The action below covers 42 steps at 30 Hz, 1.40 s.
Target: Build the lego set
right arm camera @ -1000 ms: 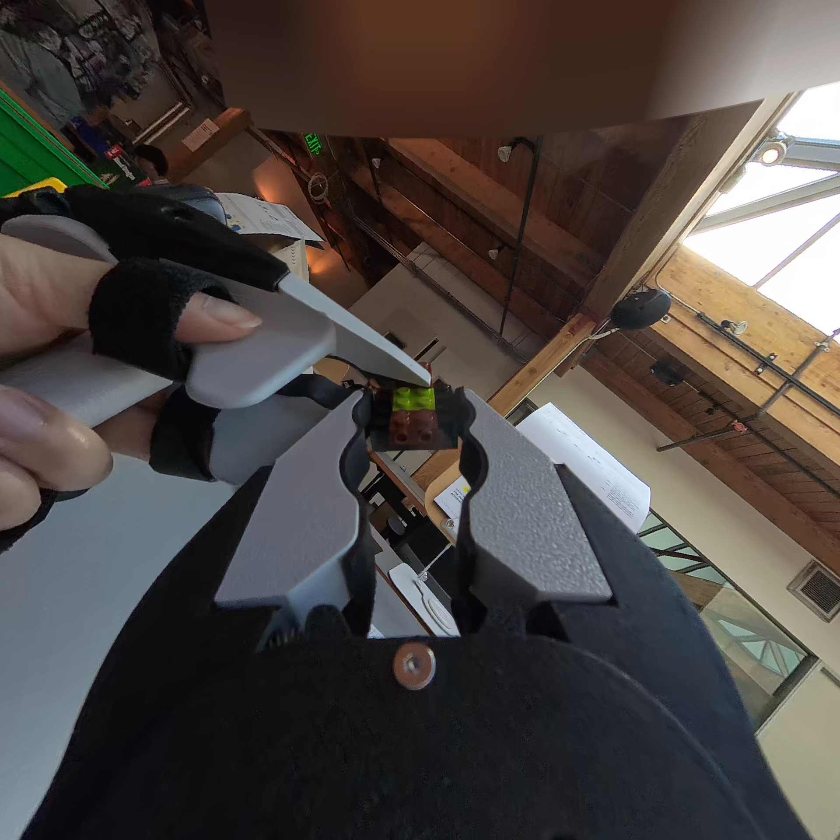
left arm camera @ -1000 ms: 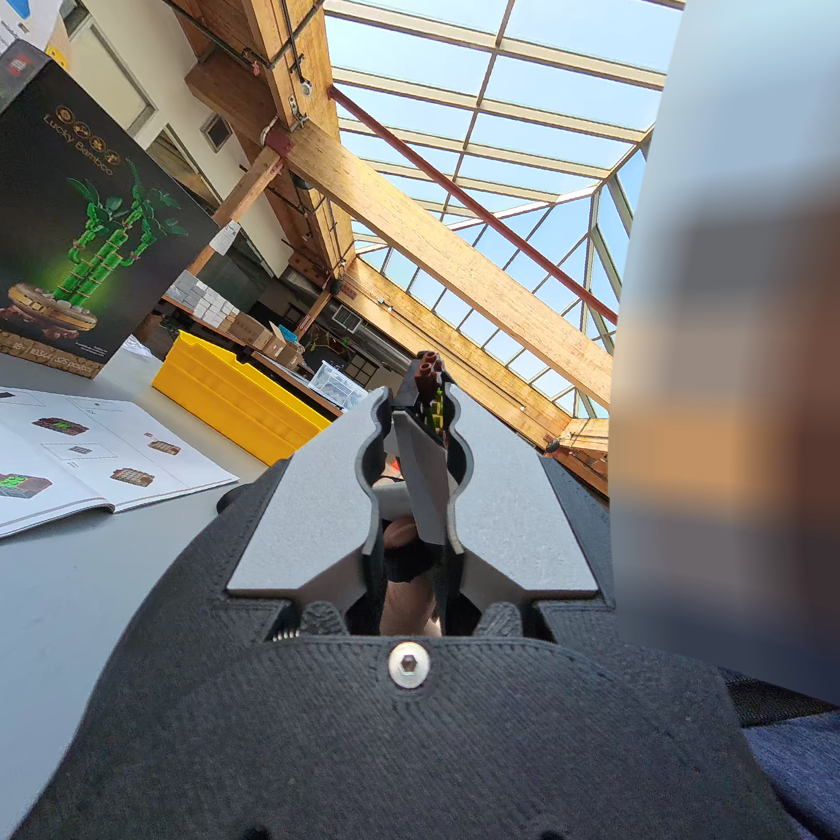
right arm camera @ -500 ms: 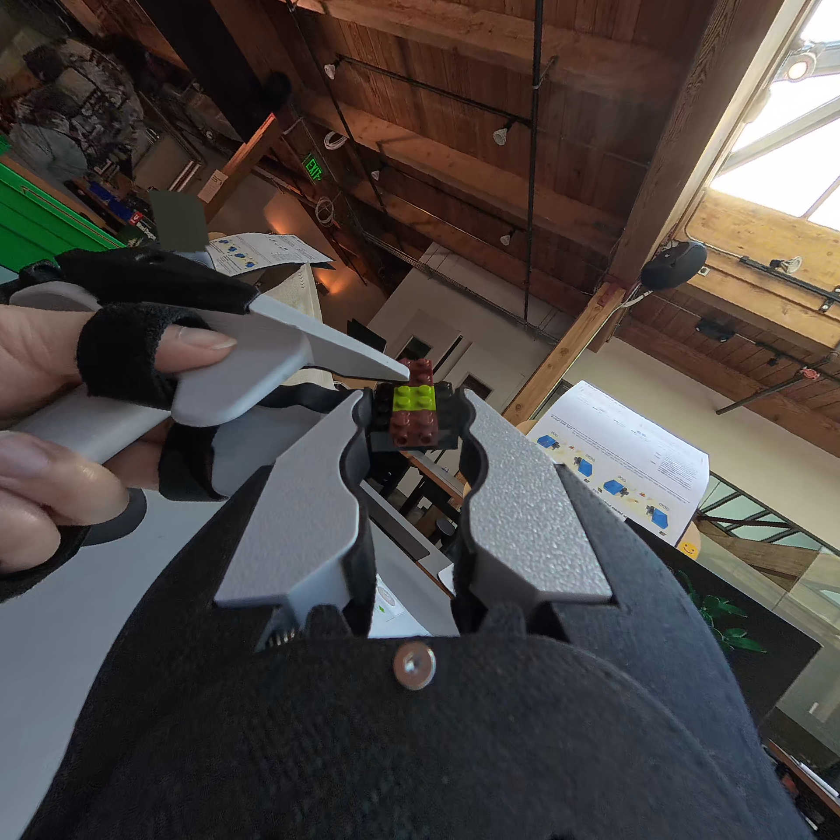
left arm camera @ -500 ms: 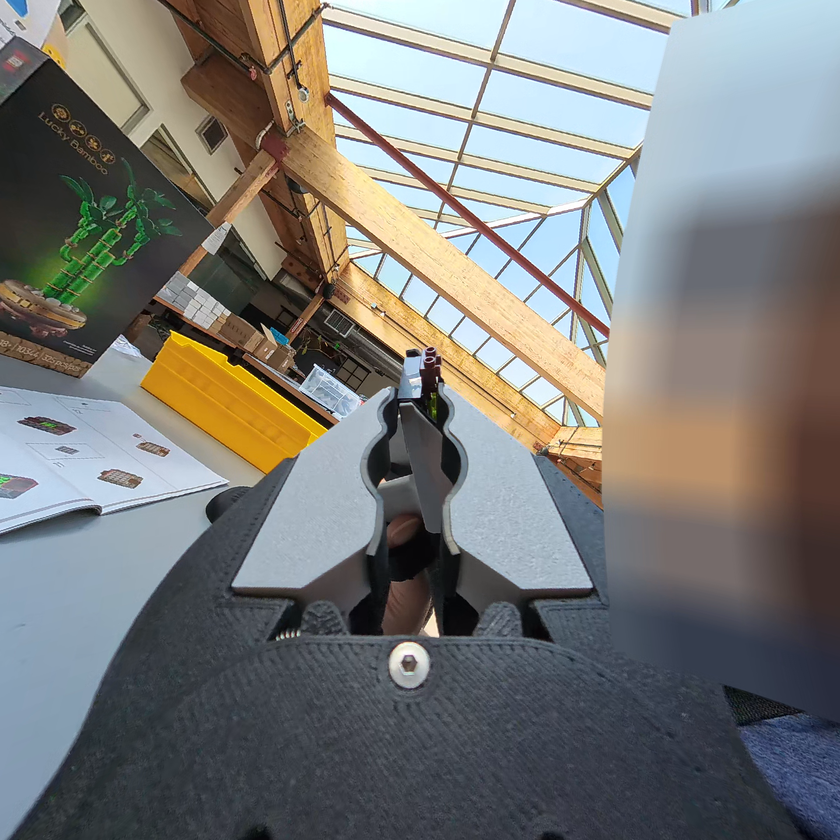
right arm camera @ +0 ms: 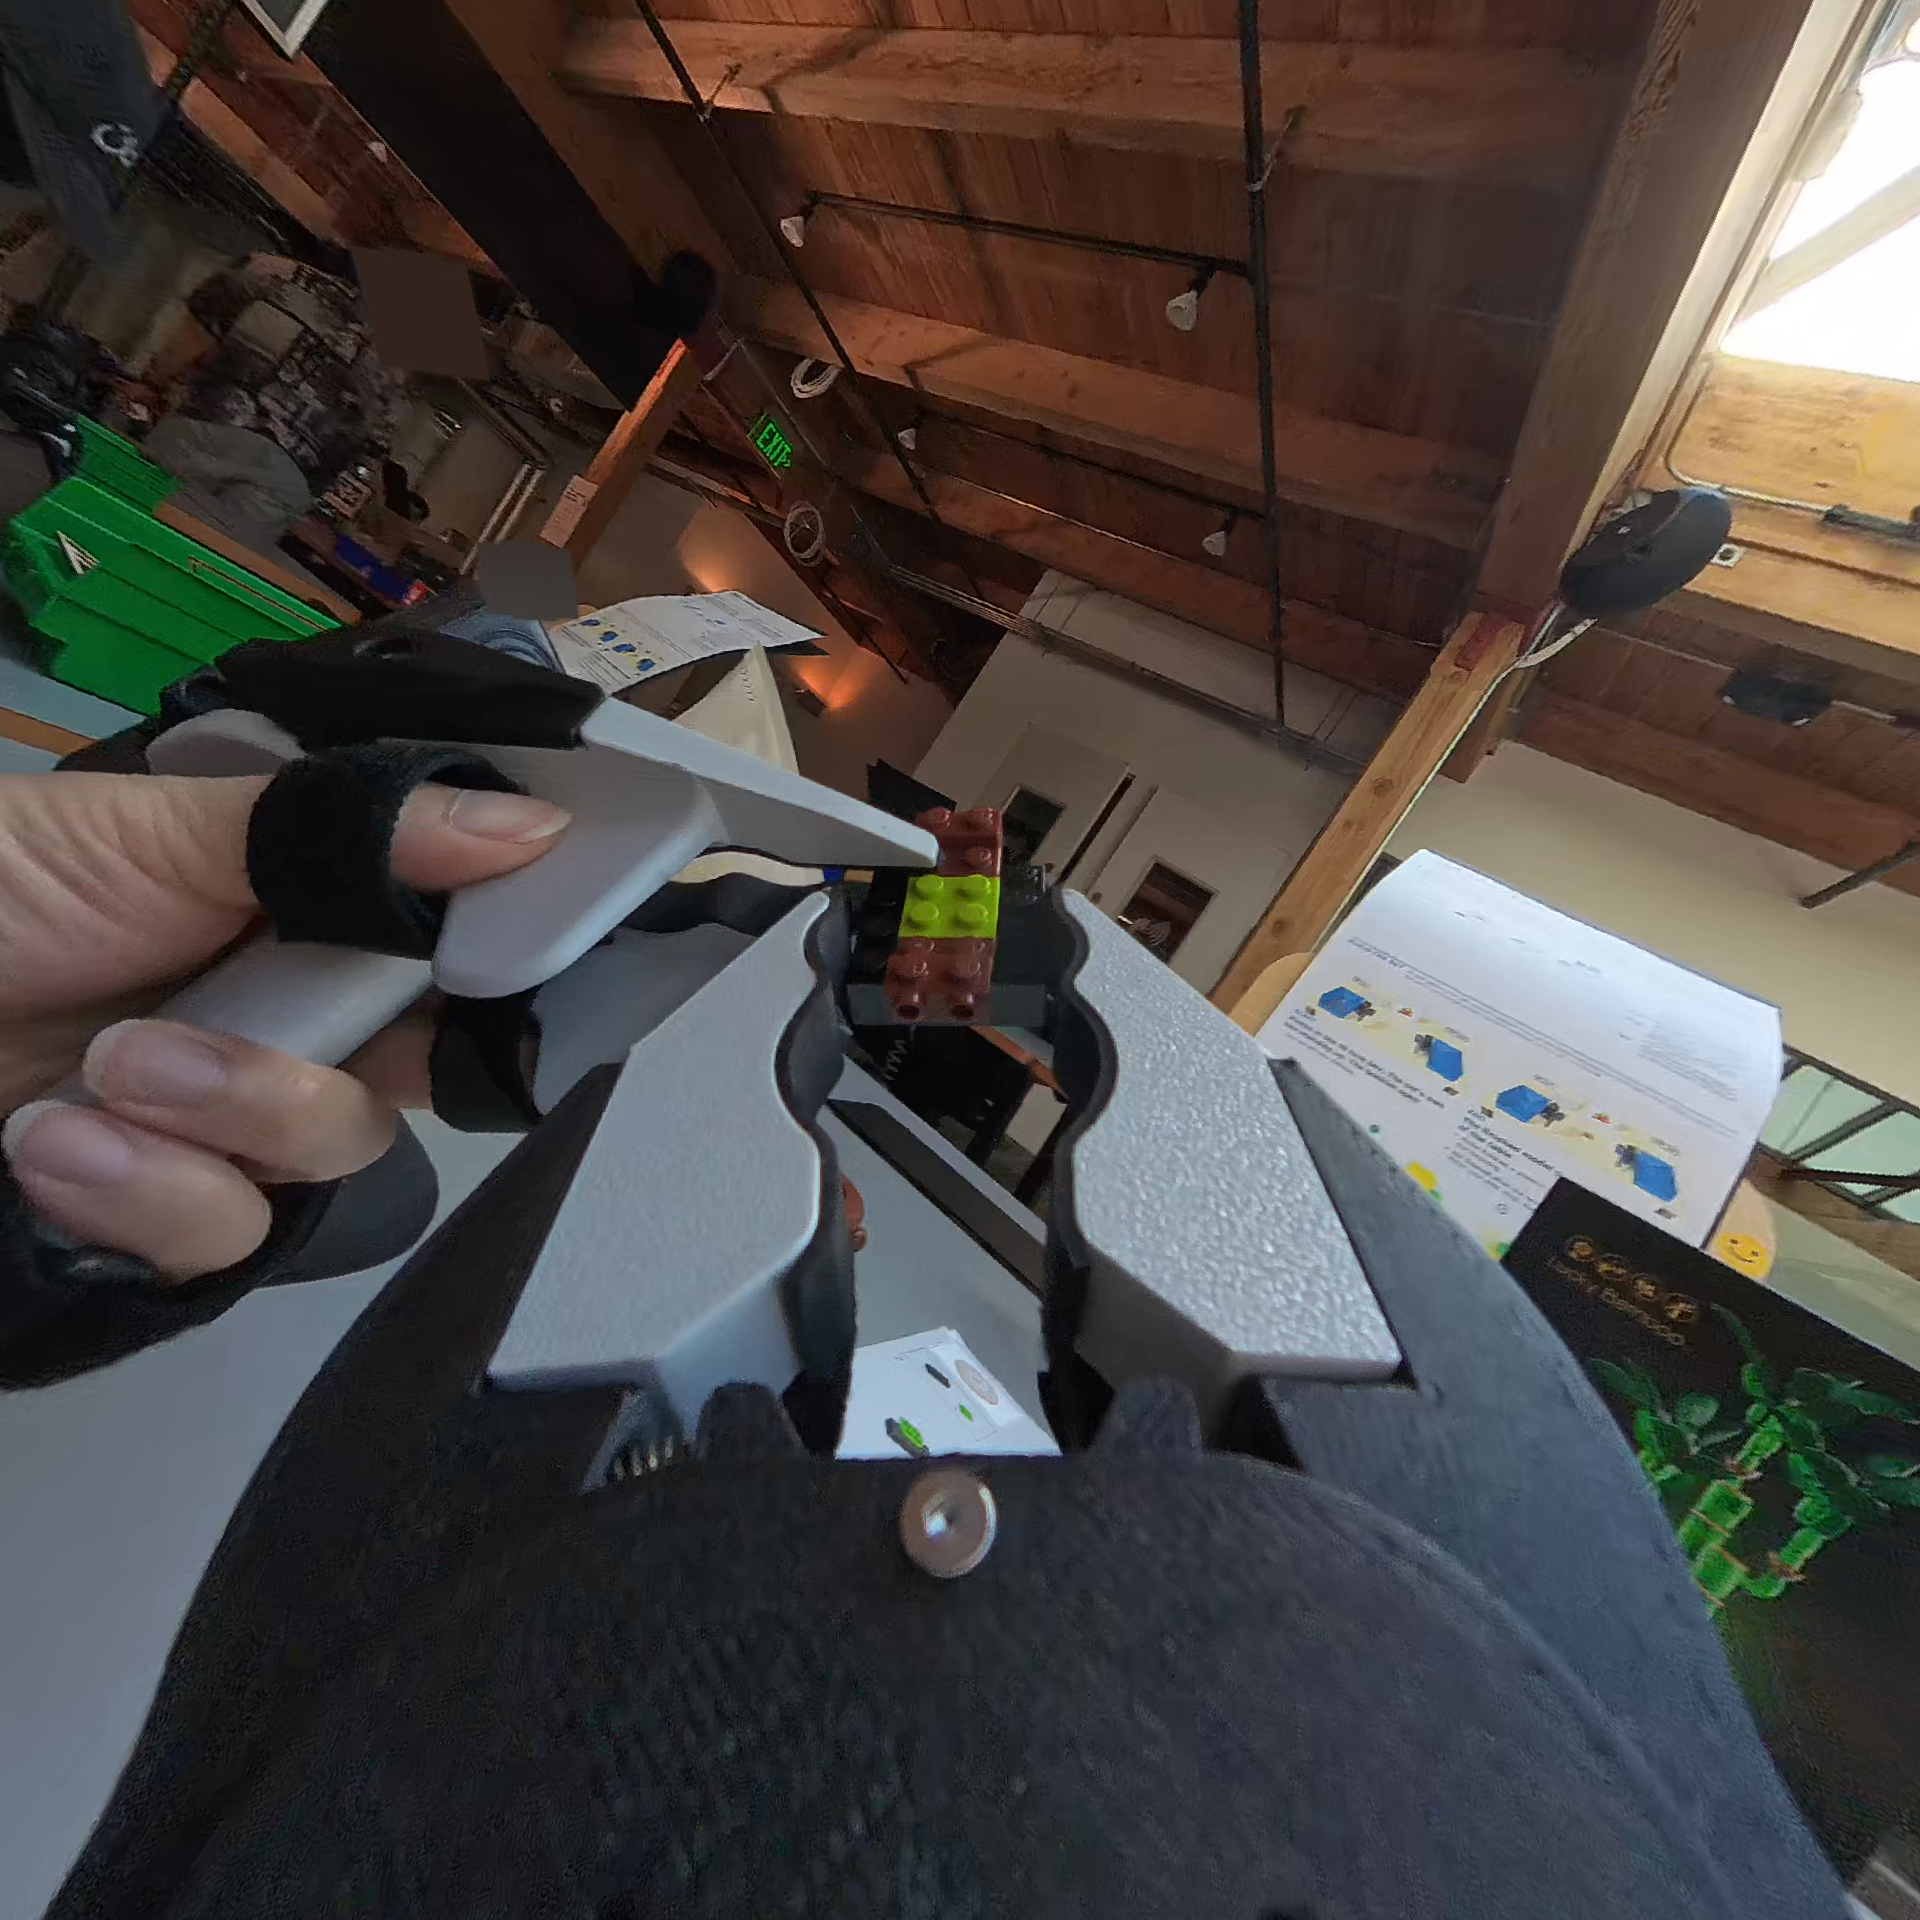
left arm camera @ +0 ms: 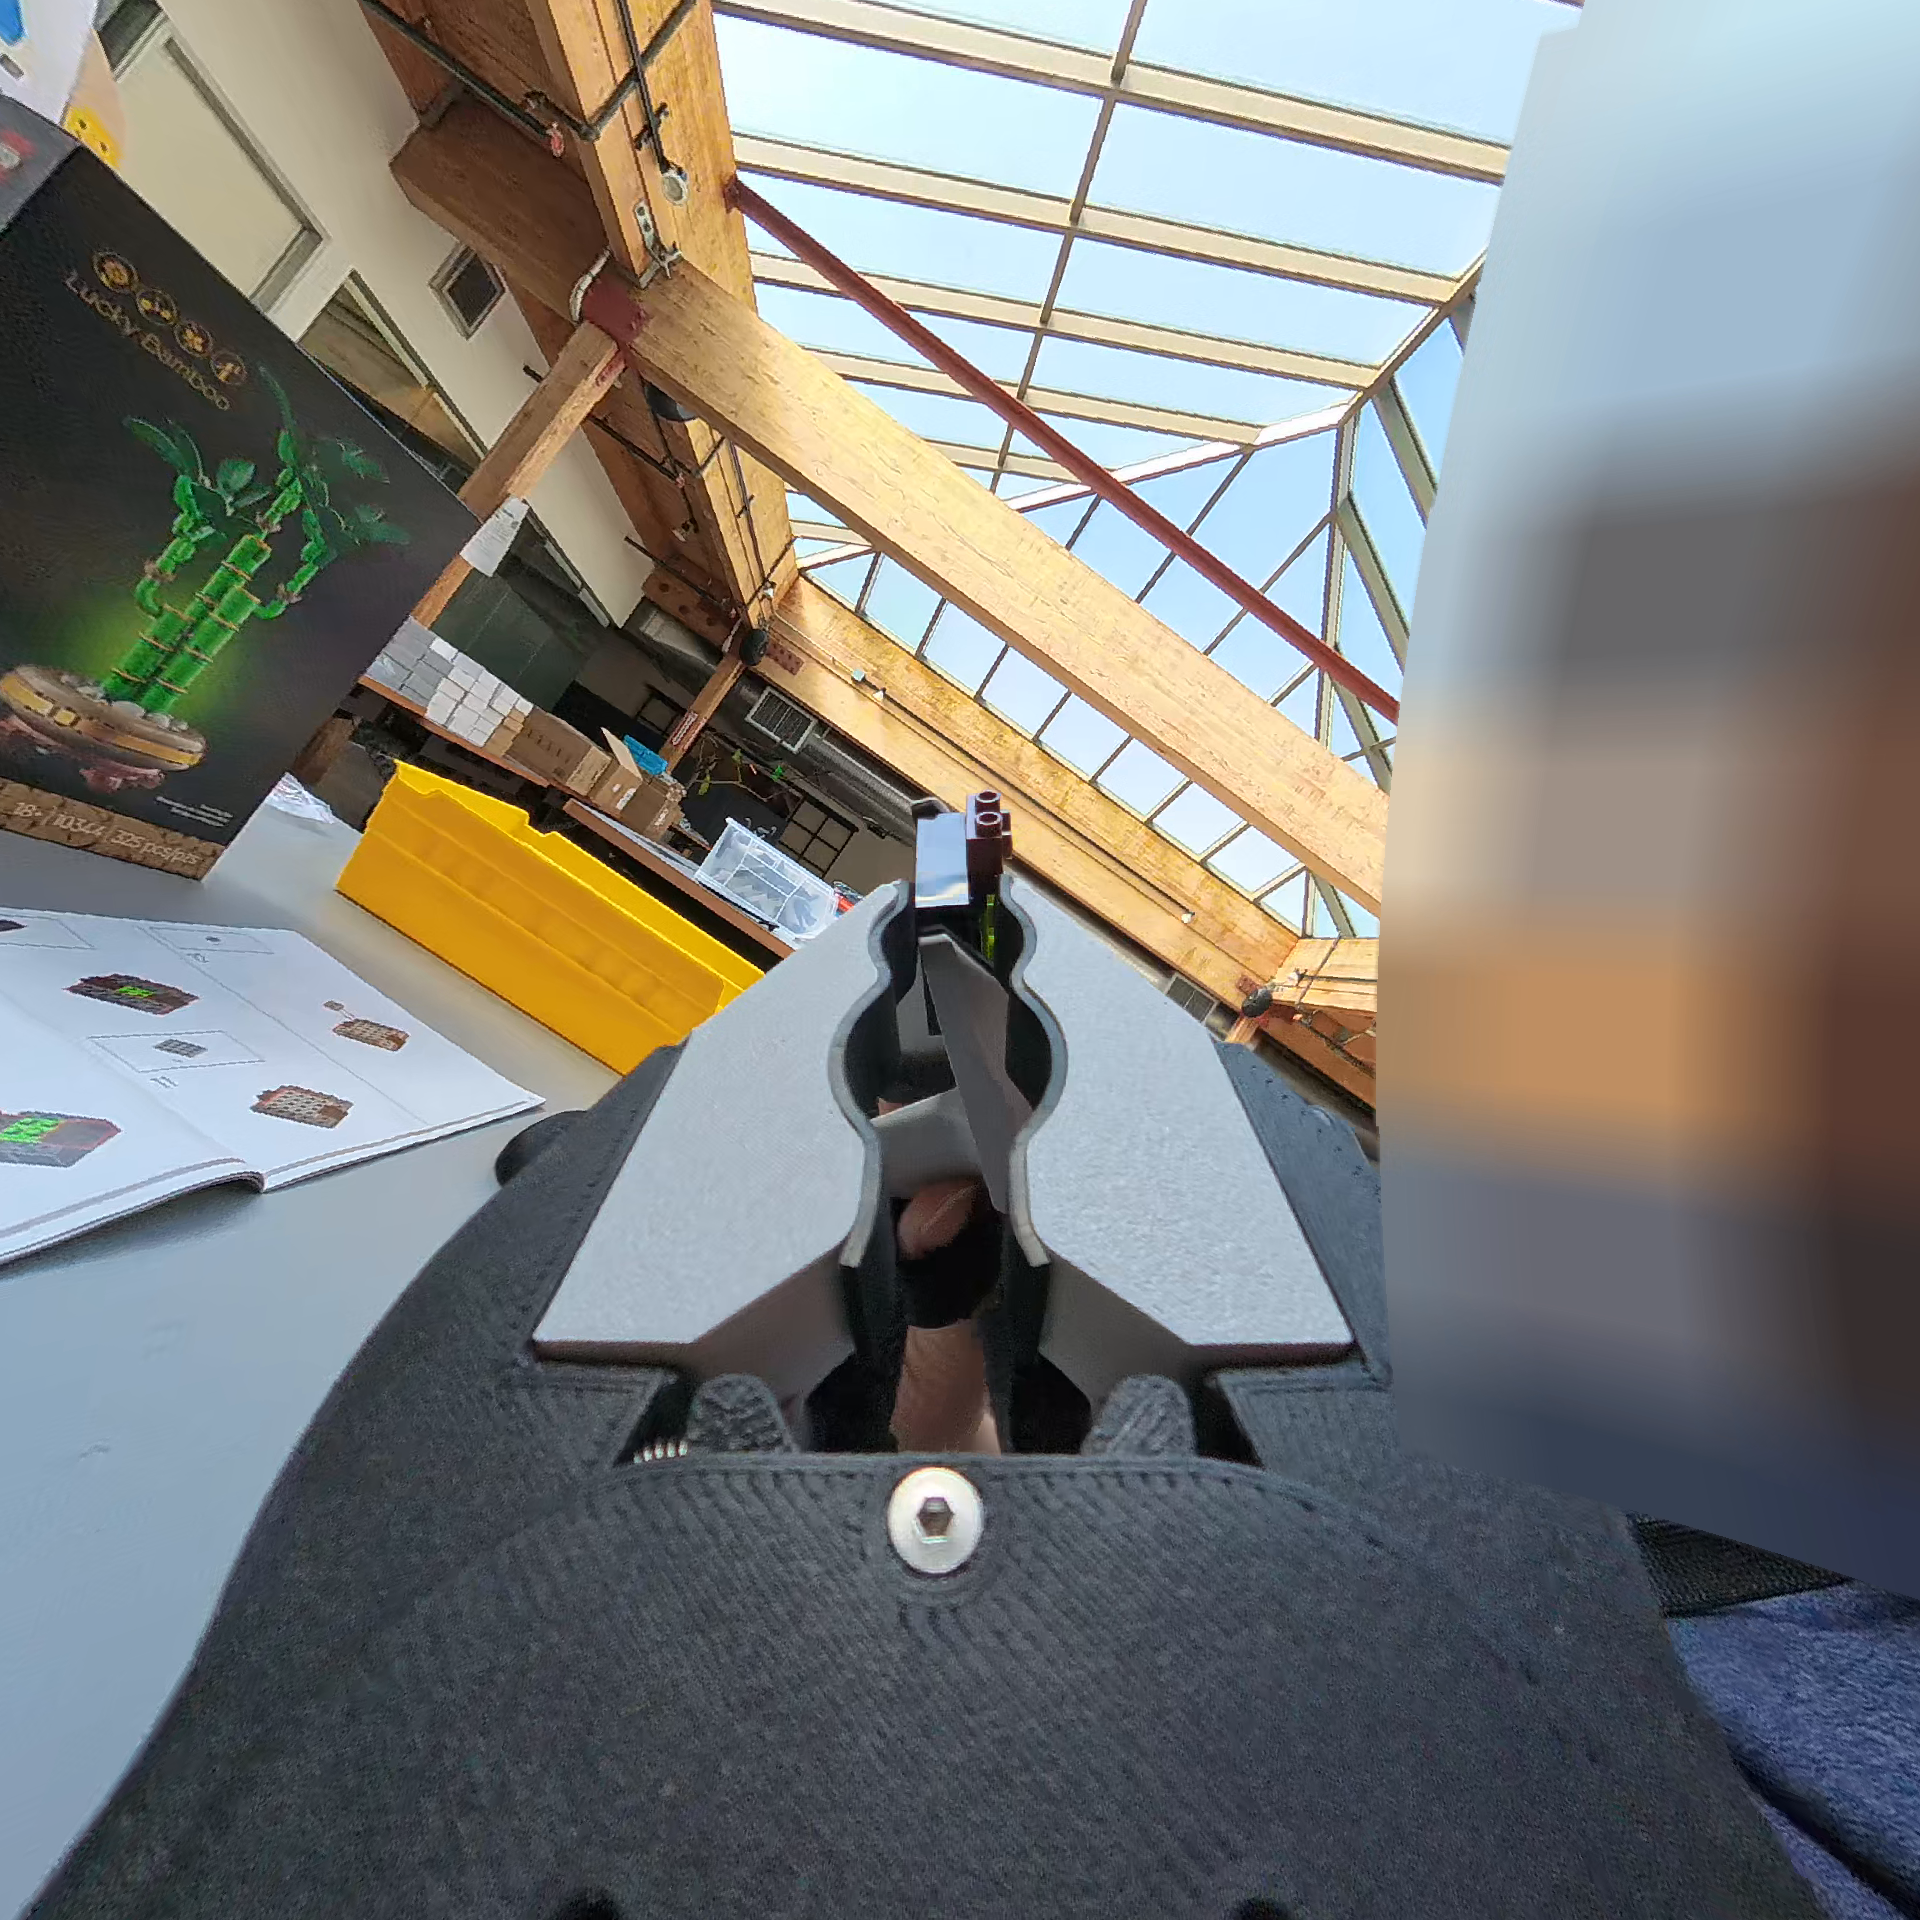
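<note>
On the far left of the left wrist view, a dark lego box (left arm camera: 197,520) with green bamboo on it stands on the grey bench (left arm camera: 187,1403). An open instruction book (left arm camera: 208,1049) lies flat in front of it, and a yellow bin (left arm camera: 540,925) sits just to its right. In the middle, the left tool (left arm camera: 951,914) has its two grey fingers almost together, with the small lego build (left arm camera: 961,857) at their tips; I cannot tell if it is squeezing it. In the right wrist view, a hand (right arm camera: 156,997) in a black fingerless glove holds that left tool on the left side, and its pointed fingertip touches the top brown brick. In the middle, the right tool (right arm camera: 945,956) is closed on the lego build (right arm camera: 951,914), which has brown, lime and brown bricks on a black piece, held up above the bench.
</note>
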Available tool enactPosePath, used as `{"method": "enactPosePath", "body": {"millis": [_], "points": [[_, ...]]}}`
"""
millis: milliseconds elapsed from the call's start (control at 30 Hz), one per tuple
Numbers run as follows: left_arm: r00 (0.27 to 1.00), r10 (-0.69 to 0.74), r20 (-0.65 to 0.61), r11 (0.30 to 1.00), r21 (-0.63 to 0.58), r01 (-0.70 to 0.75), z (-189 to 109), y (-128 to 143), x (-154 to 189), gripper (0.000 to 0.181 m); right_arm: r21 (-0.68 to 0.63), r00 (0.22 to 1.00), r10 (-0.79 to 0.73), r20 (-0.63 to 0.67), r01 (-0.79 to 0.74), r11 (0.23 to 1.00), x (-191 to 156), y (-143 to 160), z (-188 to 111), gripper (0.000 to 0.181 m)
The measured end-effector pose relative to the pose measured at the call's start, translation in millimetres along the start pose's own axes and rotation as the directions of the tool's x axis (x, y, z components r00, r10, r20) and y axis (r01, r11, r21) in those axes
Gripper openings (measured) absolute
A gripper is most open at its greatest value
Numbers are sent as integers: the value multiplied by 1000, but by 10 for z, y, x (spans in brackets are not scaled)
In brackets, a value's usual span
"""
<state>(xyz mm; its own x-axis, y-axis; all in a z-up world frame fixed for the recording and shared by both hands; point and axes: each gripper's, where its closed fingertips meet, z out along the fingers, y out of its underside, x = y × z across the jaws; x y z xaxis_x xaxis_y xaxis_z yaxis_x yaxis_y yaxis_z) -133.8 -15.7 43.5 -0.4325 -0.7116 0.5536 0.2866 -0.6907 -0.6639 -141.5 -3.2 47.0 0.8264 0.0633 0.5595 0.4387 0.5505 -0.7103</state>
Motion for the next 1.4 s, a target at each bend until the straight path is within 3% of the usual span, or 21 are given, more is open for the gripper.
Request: {"method": "enactPosePath", "body": {"millis": [100, 167, 267, 333, 500, 600, 700, 767, 933, 1033, 1400], "points": [[998, 49, 32, 999, -19, -49, -56, -78, -58, 12, -10, 981, 159, 113, -159, 987, -41, 18, -27, 43], [998, 47, 37, 997, -60, -45, -91, -86, -96, 12, -60, 924, 329, 196, -324, 944, -38, 52, -47, 43], [997, 56, 47, 993, -107, -51, -127, -61, -133, 12, -203, 711, 646, 279, -614, 763, 1, 135, -47, 47], [993, 96, 64, 989, -119, -88, -138, -55, -149, 11, -305, 542, 786, 298, -726, 617, -4, 186, -54, 49], [978, 196, 64, 953, -248, -175, -137, 51, -152, 12, -412, 210, 924, 319, -848, 335, 26, 179, -112, 22], [972, 227, 64, 921, -338, -193, -149, 133, -162, 11, -537, 85, 945, 315, -805, 251, -100, 236, -198, 33], [976, 212, 56, 910, -376, -176, -155, 179, -157, 12, -578, 41, 950, 310, -785, 223, -166, 270, -237, 33], [979, 192, 63, 900, -408, -151, -162, 235, -185, 12, -603, 17, 942, 334, -765, 228, -221, 253, -277, 14], [990, 121, 76, 916, -394, -81, -172, 258, -230, 13, -610, -30, 950, 310, -773, 174, -222, 322, -272, 13], [996, 50, 74, 923, -385, -18, -205, 244, -250, 23, -603, -73, 950, 304, -786, 133, -211, 329, -276, 13], [995, 50, 85, 942, -334, -19, -165, 220, -304, 13, -584, -10, 957, 291, -794, 169, -248, 378, -238, 13]]}}
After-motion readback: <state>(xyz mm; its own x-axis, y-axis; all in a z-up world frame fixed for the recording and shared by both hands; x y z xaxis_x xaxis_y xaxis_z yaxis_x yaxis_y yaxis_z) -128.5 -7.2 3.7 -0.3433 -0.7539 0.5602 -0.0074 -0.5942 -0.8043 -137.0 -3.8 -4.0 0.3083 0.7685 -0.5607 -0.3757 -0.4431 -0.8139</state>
